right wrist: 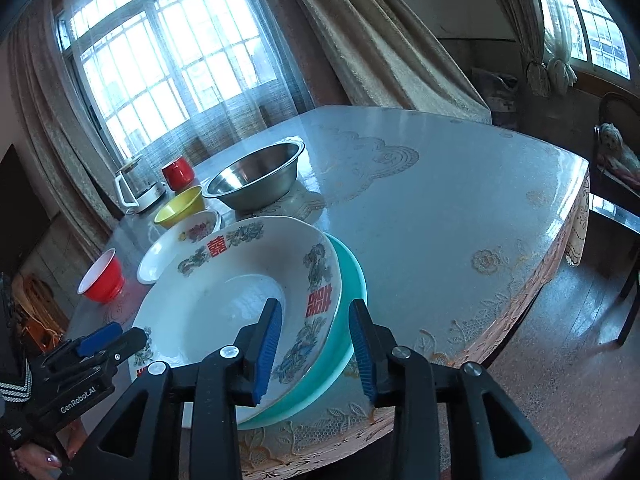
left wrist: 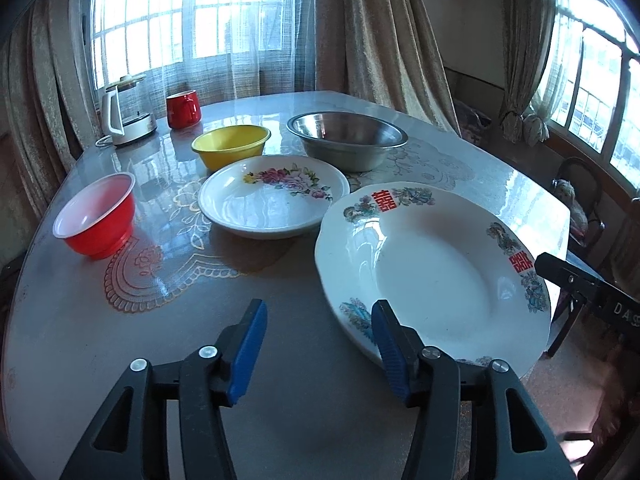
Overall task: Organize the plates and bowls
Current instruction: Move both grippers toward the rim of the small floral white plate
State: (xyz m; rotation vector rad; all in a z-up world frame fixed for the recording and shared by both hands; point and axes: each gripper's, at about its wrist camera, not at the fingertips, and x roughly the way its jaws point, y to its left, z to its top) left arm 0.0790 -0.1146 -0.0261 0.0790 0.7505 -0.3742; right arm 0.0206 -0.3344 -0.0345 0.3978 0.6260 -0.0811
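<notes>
Left wrist view: your left gripper (left wrist: 320, 344) stands with its blue pads apart, gripping nothing; its right pad (left wrist: 386, 350) sits at the near rim of the large white plate (left wrist: 432, 264) with red characters, though contact is hard to judge. Right wrist view: your right gripper (right wrist: 316, 346) is partly open, its pads straddling that plate's rim where it lies stacked on the teal plate (right wrist: 348, 304); neither pad appears to press. Plates, three: large white plate, teal plate beneath it at the table's (left wrist: 300, 420) near edge, and one floral plate (left wrist: 274, 196) just beyond. Bowls, three: red bowl (left wrist: 98, 216) at left, yellow bowl (left wrist: 230, 146) and steel bowl (left wrist: 346, 140) behind the floral plate. Other items: one red mug (left wrist: 183, 109), one white kettle (left wrist: 124, 114), both at the far left corner.
</notes>
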